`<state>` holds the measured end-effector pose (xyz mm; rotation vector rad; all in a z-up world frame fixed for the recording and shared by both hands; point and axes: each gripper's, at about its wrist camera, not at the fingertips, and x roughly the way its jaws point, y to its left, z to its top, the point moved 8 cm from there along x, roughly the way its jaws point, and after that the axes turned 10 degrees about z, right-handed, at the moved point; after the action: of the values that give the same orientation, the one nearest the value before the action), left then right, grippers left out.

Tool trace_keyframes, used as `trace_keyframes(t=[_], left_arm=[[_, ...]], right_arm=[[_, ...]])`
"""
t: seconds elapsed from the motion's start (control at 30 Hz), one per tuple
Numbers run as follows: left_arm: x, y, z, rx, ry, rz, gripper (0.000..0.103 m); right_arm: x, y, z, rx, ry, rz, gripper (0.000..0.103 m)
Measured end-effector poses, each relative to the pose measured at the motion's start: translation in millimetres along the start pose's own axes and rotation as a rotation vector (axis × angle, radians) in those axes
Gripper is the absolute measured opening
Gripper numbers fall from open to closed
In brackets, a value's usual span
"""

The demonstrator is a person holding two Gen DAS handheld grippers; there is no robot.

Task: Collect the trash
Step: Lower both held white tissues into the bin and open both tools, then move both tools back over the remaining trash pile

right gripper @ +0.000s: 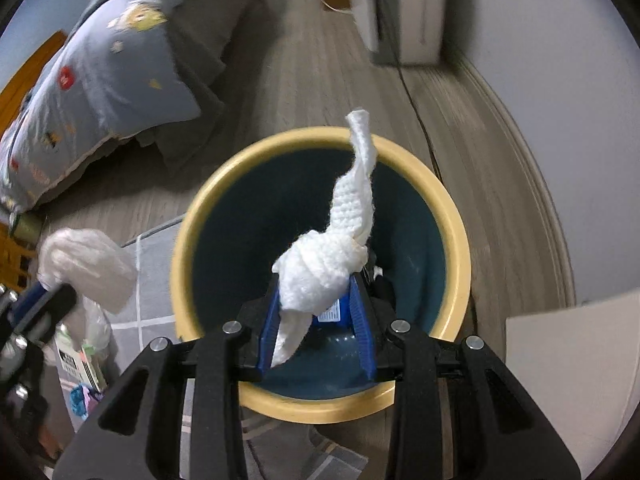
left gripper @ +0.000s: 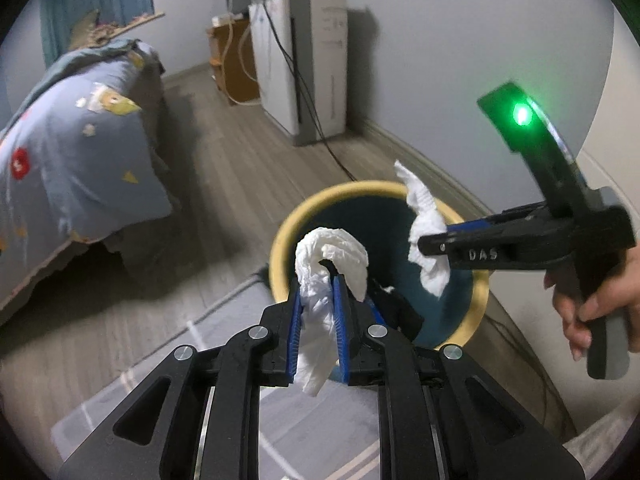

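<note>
The left tongs, black with blue ribbed pads, are pinched narrow on a crumpled white paper tissue, which bulges above the pads and hangs in a strip below them. These tongs hover at the near rim of a round waste bin with a pale yellow rim and dark teal inside, which stands on the grey wood-look floor beside a grey rug with white lines.

The right tongs are closed on a second white tissue, twisted and quilted, with a knotted lump at the pads and a long tail rising over the bin's opening. In the left wrist view the same tongs reach in from the right, held by a person's hand, with their tissue over the far side of the bin. Both tissues are above the bin mouth, neither dropped in yet.

A bed with a blue-grey patterned quilt stands to the left, and a white cabinet-like appliance stands against the wall behind
</note>
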<state>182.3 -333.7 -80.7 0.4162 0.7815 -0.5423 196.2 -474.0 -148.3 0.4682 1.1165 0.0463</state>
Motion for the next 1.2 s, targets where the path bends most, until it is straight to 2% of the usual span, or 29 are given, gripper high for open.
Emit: trace_keyframes(t=[0.17,0.23,0.27,0.3,0.33,0.47,0.5,0.67,0.87,1.2], left_arm=[[29,-12,-5,0.023,0.021,0.009,0.029],[36,-14,-8,0.024,0.026,0.004,0.038],[38,-14,-9,0.023,0.027,0.009,0.05],[37,-13,-10,0.021,0.021,0.016,0.064],[35,-12,-10,0.013,0.012,0.017,0.069],[28,3,-16,-0.038,-0.005,0.041,0.087],[27,6,-15,-0.046,-0.007,0.05,0.09],[9,36,-25,-0.118,-0.004,0.081,0.092],[-37,78,-48,-0.148,-0.018,0.171,0.094],[-131,168,-105,-0.224,-0.031,0.33,0.097]], right_arm=[[0,-6,-1,0.041,-0.013,0.016,0.034],[0,-5,-2,0.045,-0.013,0.029,0.036],[0,-4,-2,0.046,-0.012,0.032,0.039],[0,-3,-1,0.045,-0.01,0.036,0.049],[0,-1,-1,0.042,-0.013,0.037,0.06],[1,0,0,0.041,-0.017,0.035,0.072],[1,2,0,0.041,-0.018,0.038,0.079],[-6,8,1,0.029,-0.024,0.007,0.088],[-28,35,5,-0.012,-0.069,0.008,0.097],[-49,112,-4,-0.171,-0.098,-0.016,0.097]])
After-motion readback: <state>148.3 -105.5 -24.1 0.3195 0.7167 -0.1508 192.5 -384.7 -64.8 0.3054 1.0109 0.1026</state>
